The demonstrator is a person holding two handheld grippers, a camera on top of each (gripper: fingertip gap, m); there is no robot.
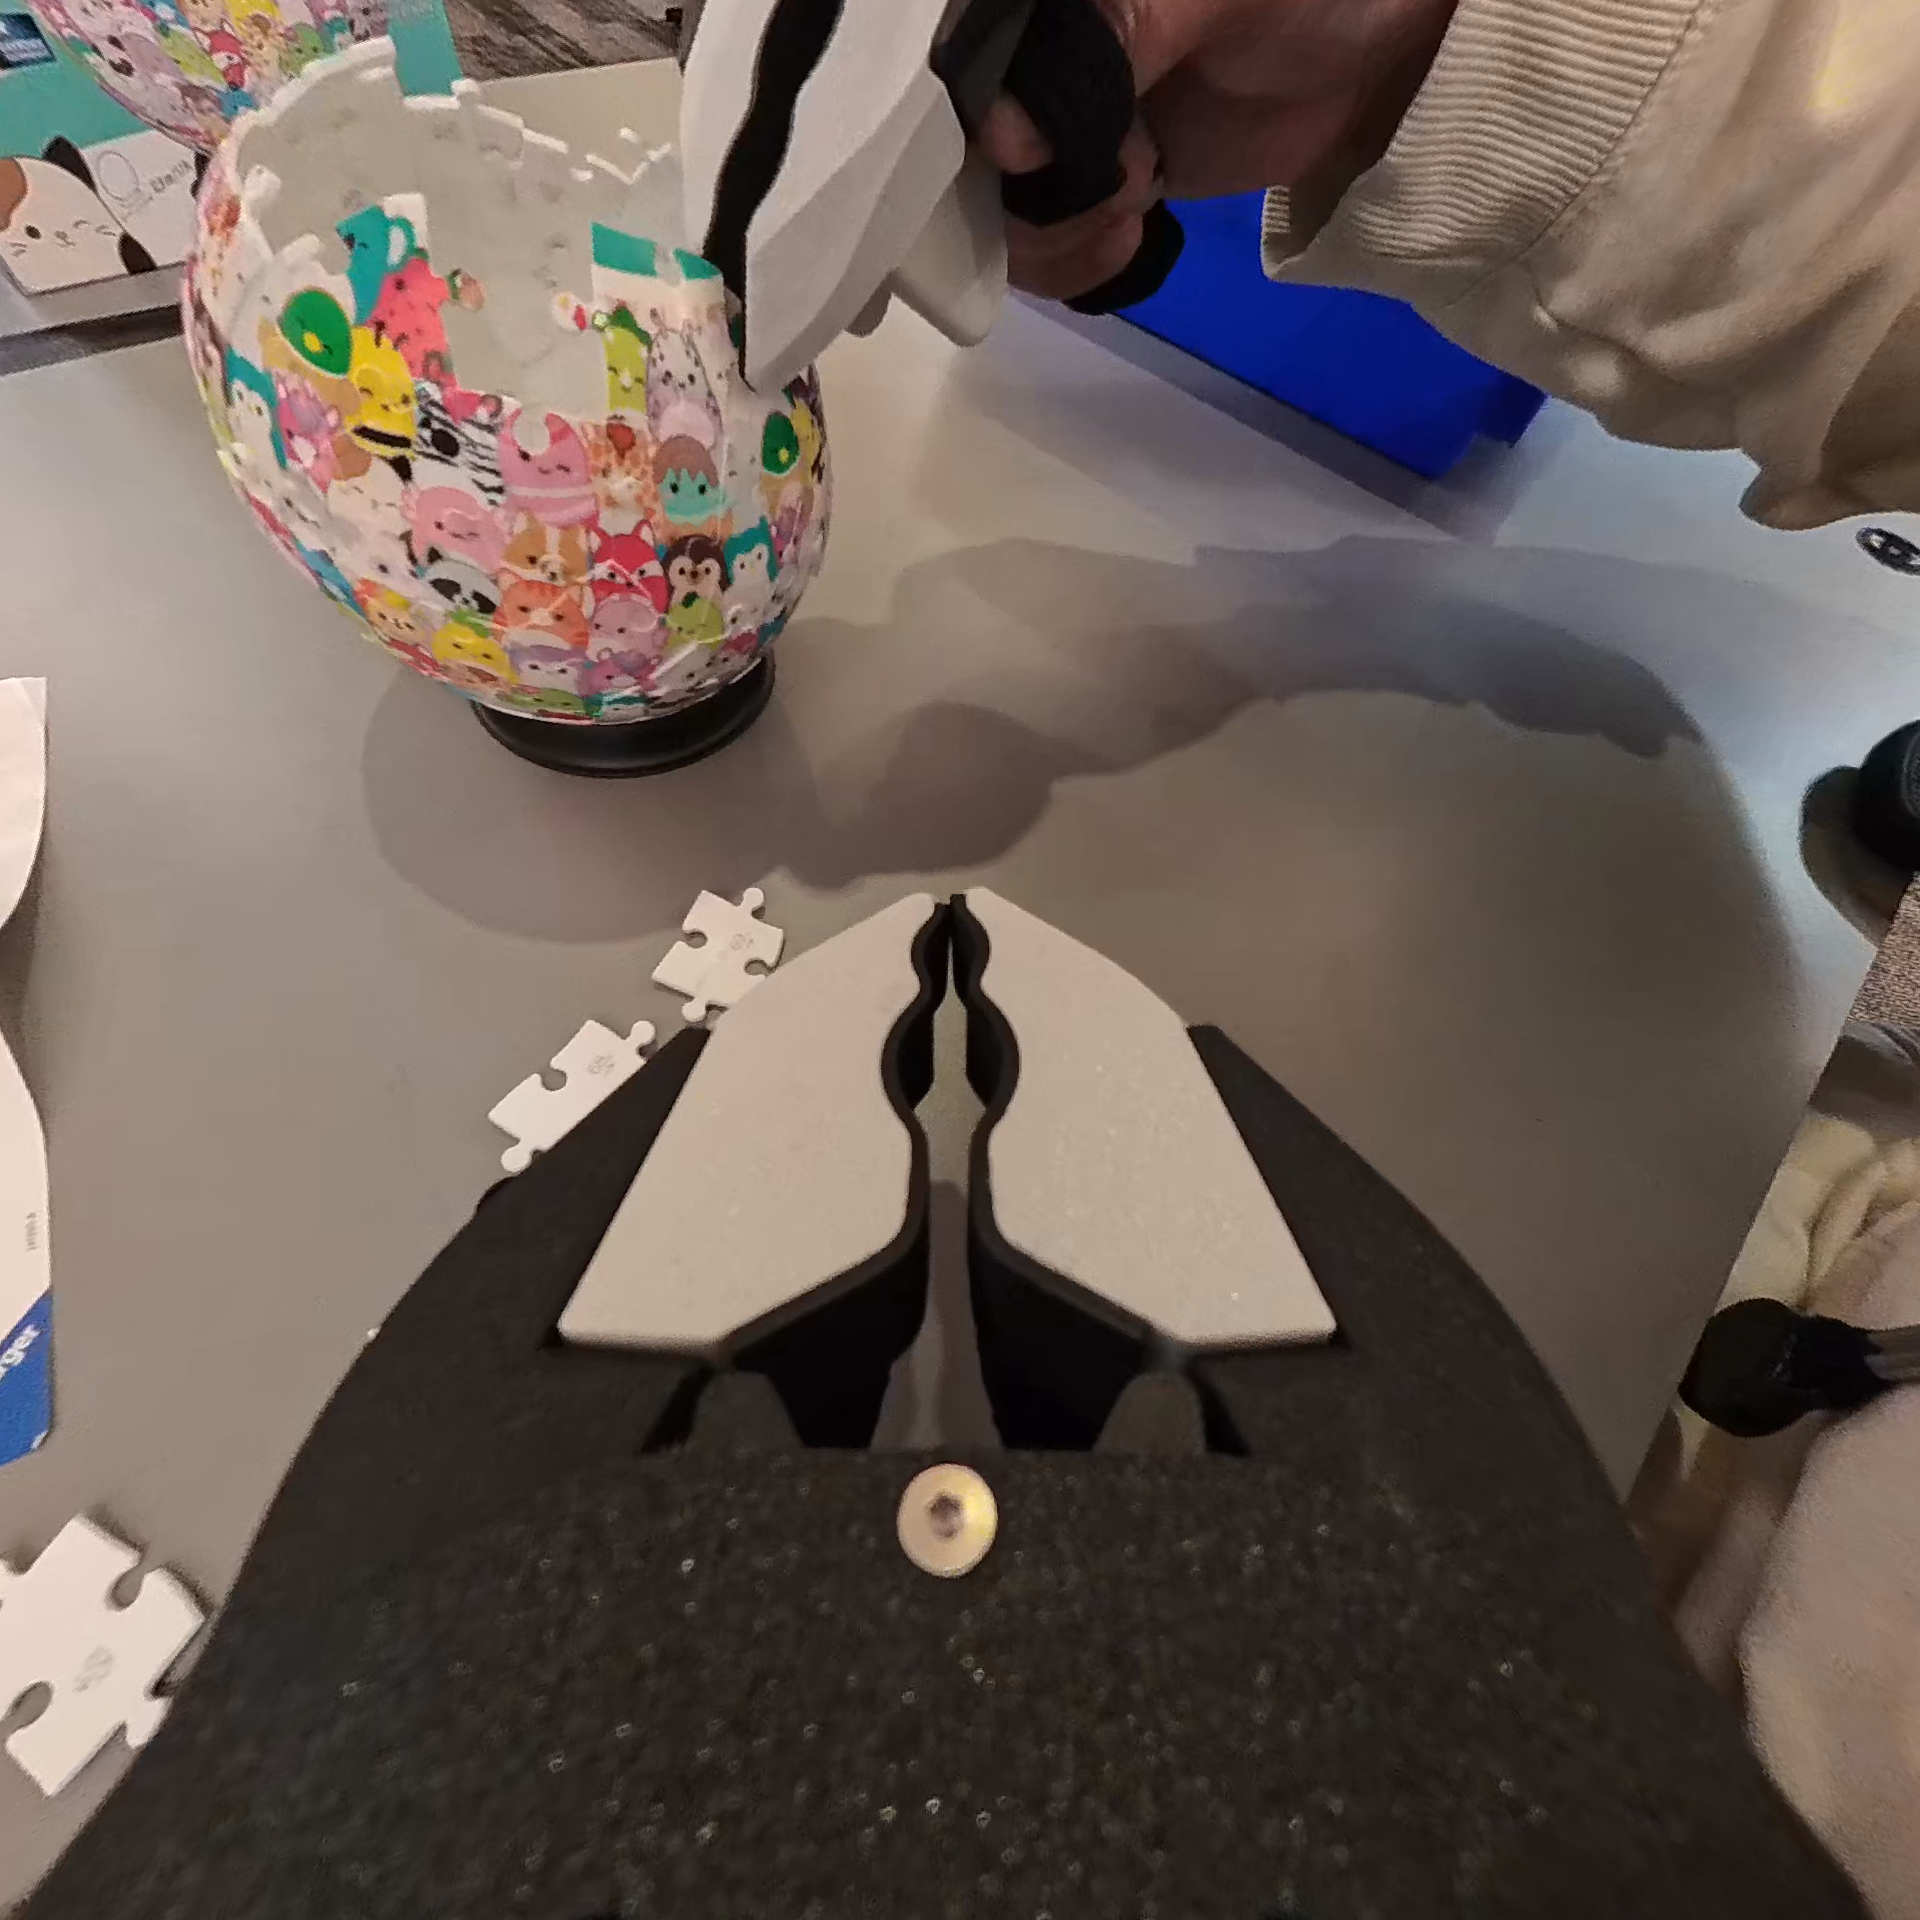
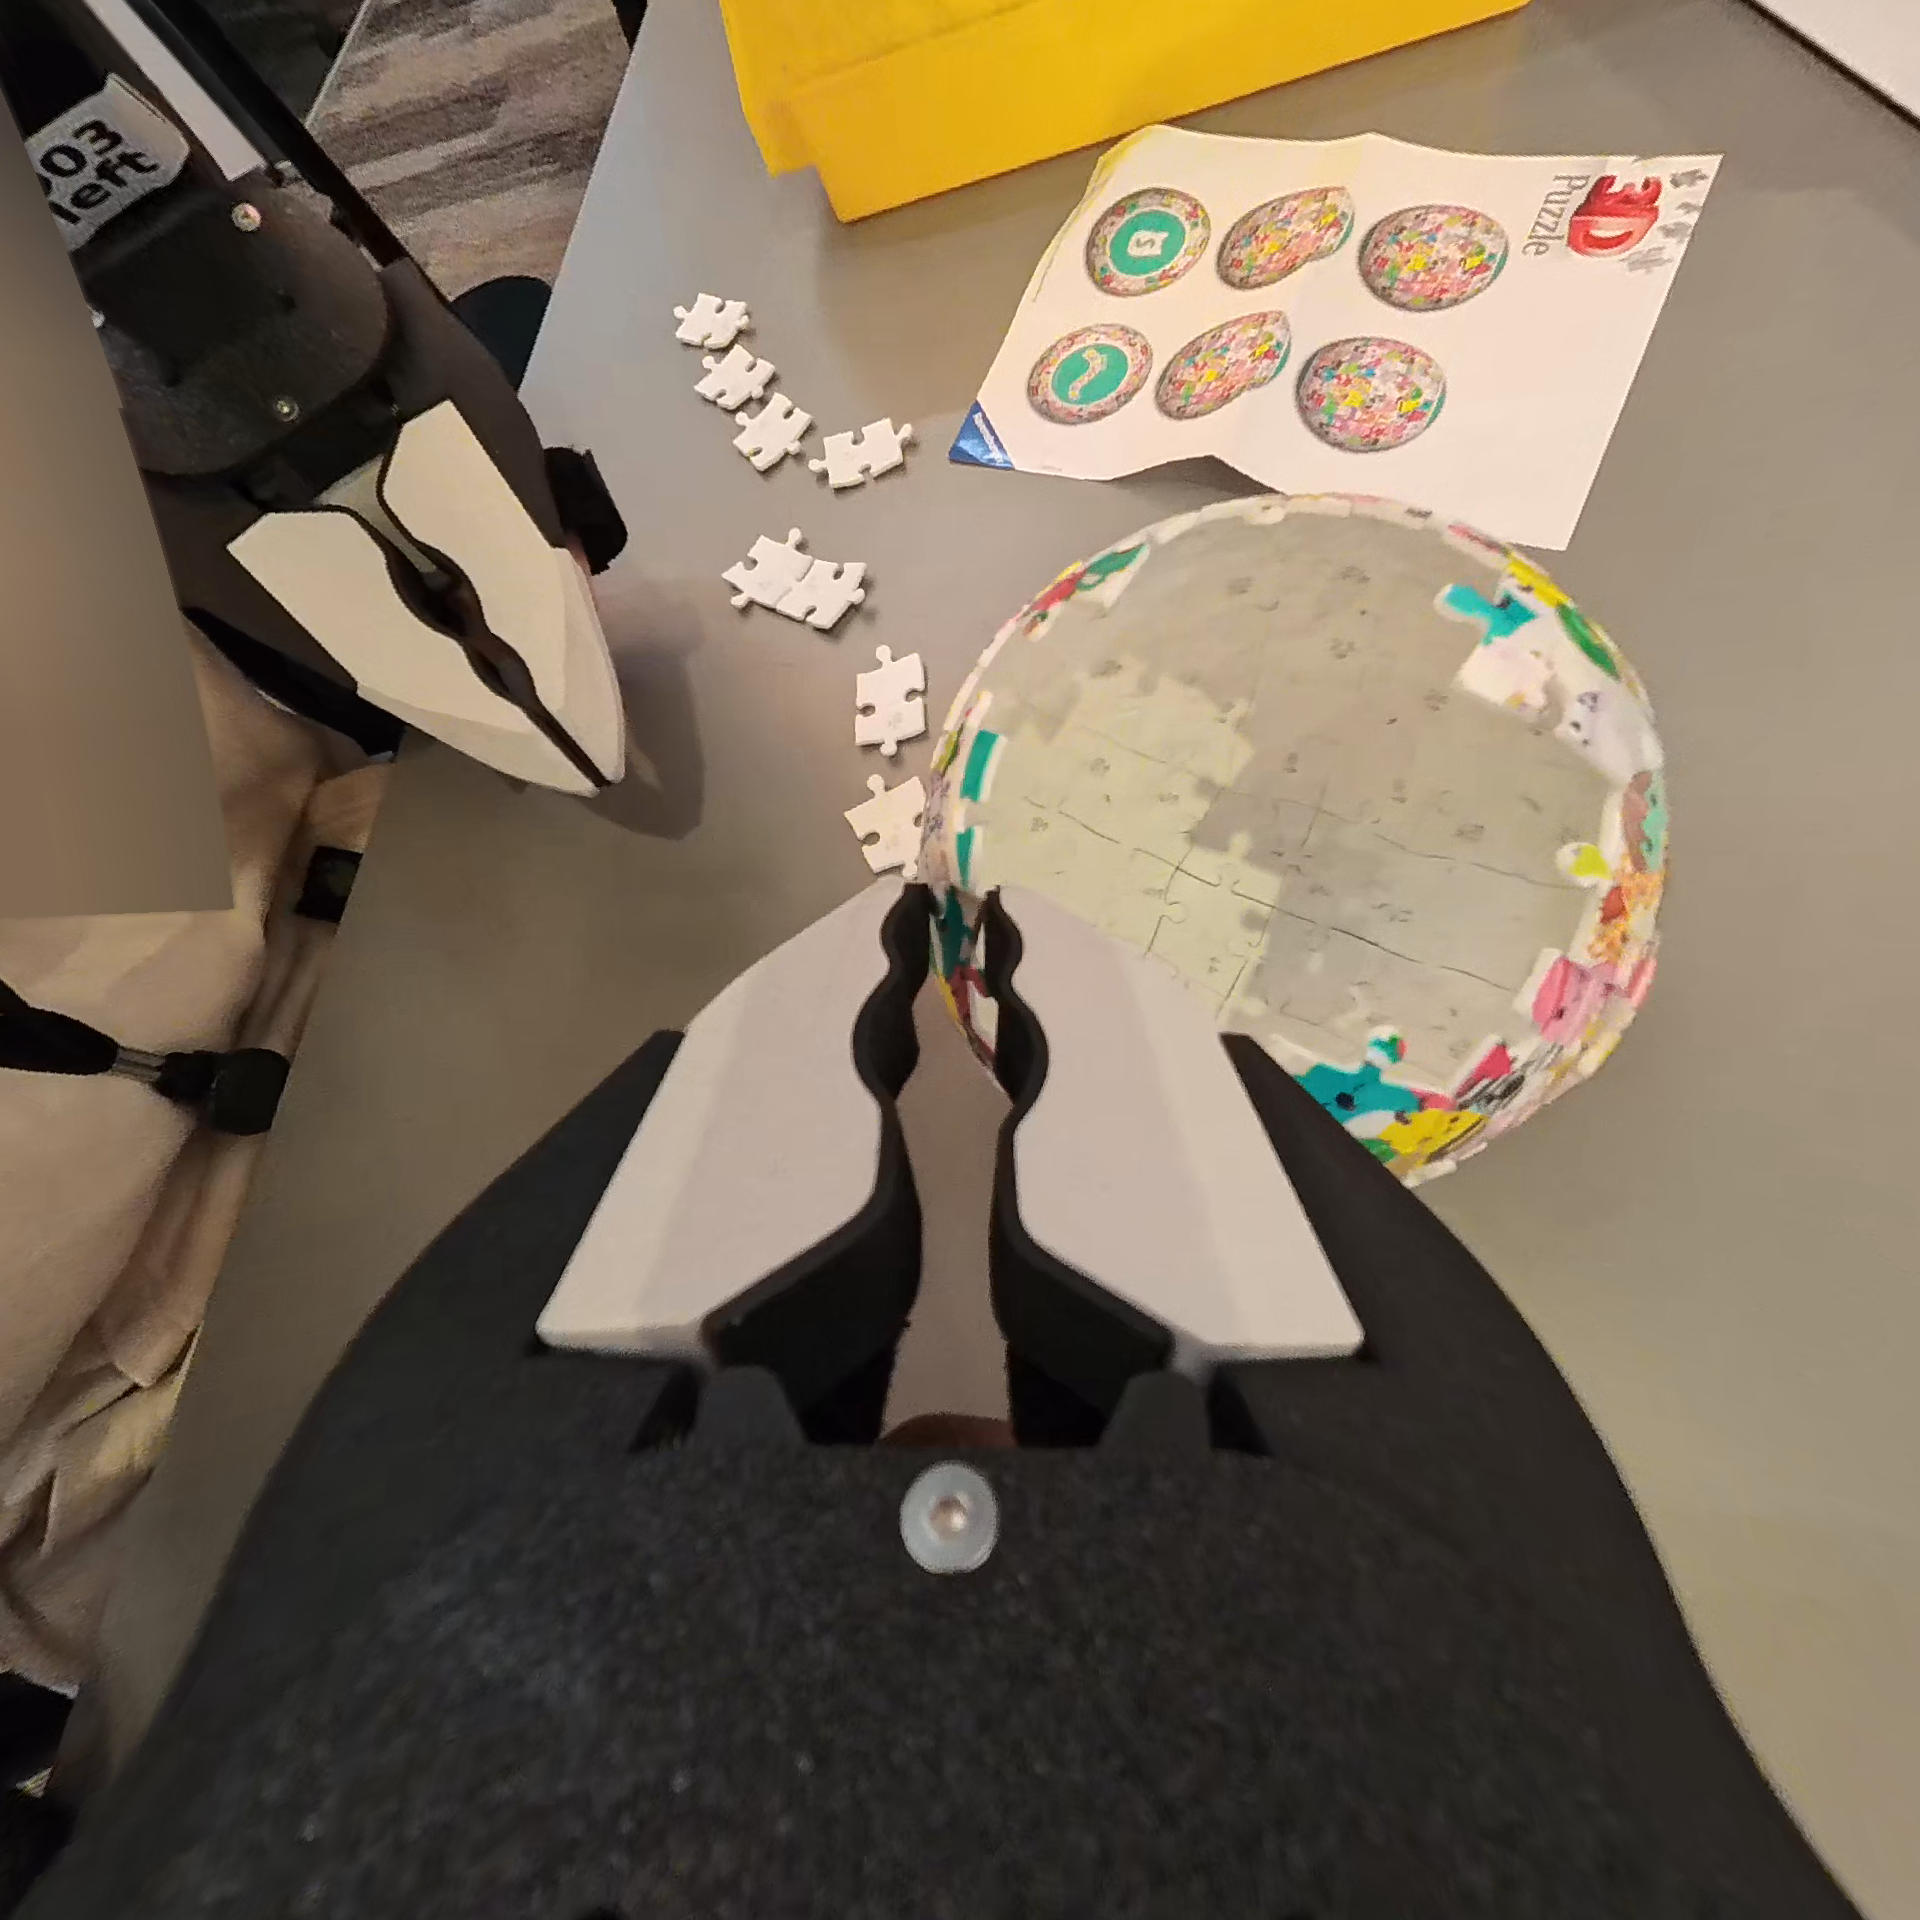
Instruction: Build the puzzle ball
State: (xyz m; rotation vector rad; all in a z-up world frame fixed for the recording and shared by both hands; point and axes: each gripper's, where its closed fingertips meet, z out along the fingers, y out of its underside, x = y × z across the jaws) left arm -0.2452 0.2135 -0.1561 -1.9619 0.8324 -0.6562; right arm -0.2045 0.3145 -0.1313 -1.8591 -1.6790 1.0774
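The half-built puzzle ball (image 1: 499, 499) stands open-topped on a black ring stand (image 1: 623, 727); its outside is colourful and its inside (image 2: 1299, 831) is white. My right gripper (image 2: 951, 899) is shut on the ball's near rim, with a colourful rim piece between its tips; it also shows in the left wrist view (image 1: 743, 364). My left gripper (image 1: 951, 904) is shut and empty, low over the grey table in front of the ball; it also shows in the right wrist view (image 2: 613, 774). Loose white pieces (image 1: 722, 951) lie face down beside it.
Several more face-down pieces (image 2: 774, 426) lie in a line left of the ball. An instruction sheet (image 2: 1351, 332) and a yellow bin (image 2: 1039, 83) lie behind it. A blue bin (image 1: 1330, 353) and the puzzle box (image 1: 94, 135) sit at the back. The table edge (image 2: 457, 727) runs along the left. Left tips to right tips: about 12 cm.
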